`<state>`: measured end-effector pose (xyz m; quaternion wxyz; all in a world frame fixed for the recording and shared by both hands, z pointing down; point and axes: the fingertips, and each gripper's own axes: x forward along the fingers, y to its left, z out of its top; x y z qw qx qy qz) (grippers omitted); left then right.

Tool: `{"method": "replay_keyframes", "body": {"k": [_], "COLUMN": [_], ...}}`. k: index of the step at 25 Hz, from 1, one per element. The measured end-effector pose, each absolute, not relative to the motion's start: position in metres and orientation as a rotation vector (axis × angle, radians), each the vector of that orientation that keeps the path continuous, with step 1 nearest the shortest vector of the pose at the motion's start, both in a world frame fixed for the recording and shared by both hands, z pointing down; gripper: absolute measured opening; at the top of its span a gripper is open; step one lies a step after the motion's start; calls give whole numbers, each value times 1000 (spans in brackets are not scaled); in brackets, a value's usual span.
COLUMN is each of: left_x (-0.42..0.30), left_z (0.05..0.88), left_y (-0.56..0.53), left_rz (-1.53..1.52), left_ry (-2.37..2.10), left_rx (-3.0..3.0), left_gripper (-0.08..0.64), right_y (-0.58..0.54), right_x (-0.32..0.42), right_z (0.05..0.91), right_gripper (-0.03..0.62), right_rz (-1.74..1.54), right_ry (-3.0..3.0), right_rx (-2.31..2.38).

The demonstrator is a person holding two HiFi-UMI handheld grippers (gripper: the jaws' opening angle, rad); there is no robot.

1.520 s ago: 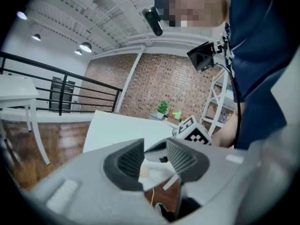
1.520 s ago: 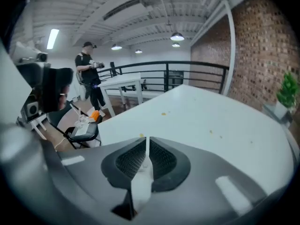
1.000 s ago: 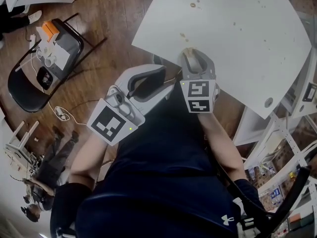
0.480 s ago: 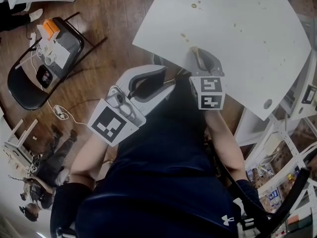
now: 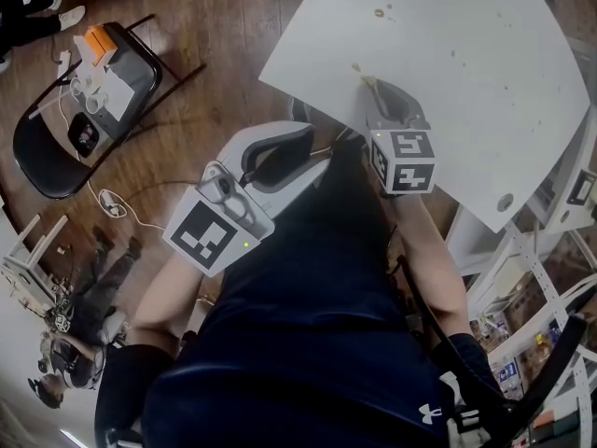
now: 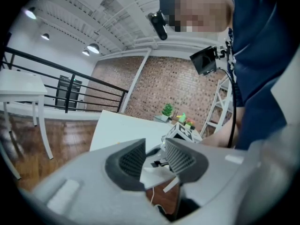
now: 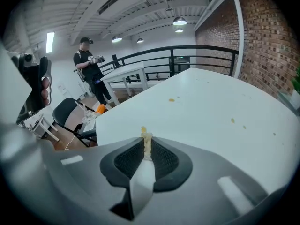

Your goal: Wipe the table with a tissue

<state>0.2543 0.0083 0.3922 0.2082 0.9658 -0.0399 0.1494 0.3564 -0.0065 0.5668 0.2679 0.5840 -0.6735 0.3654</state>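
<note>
The white table (image 5: 466, 63) carries small yellowish stains (image 5: 382, 12), also seen in the right gripper view as stains (image 7: 171, 99). My right gripper (image 5: 372, 86) reaches over the table's near edge. Its jaws are closing, and the pads press on a thin cream tissue (image 7: 147, 142) that stands upright between them. One stain (image 7: 143, 130) lies just beyond the right gripper (image 7: 146, 146). My left gripper (image 5: 312, 146) hangs off the table in front of my torso. In its own view the left gripper (image 6: 154, 156) stands open with nothing between the pads.
A black folding chair (image 5: 65, 129) with small items on its seat stands on the wooden floor at the left. White shelf frames (image 5: 522, 250) stand right of the table. A person (image 7: 89, 64) stands by other tables and a railing farther off.
The right gripper has shifted right along the table's near edge and its jaws have narrowed onto the tissue. The left gripper has stayed where it was.
</note>
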Motion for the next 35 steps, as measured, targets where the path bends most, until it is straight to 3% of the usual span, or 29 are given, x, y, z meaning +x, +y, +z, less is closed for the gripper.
{"method": "replay_keyframes", "body": {"k": [23,35], "left_x": [243,265], "left_z": [390,386], "left_y": [-9,3], "left_rz": [401,416], "left_ry": [-158,-61], "left_rx": [2668,2691], "left_gripper": [132,132], "right_y": [-60,-9], "right_x": [322,321], "right_z": [570,570], "right_gripper": [51,48], "right_rz": [919,996], "right_ry": [-1890,-1874], "right_rx": [1484,1415]}}
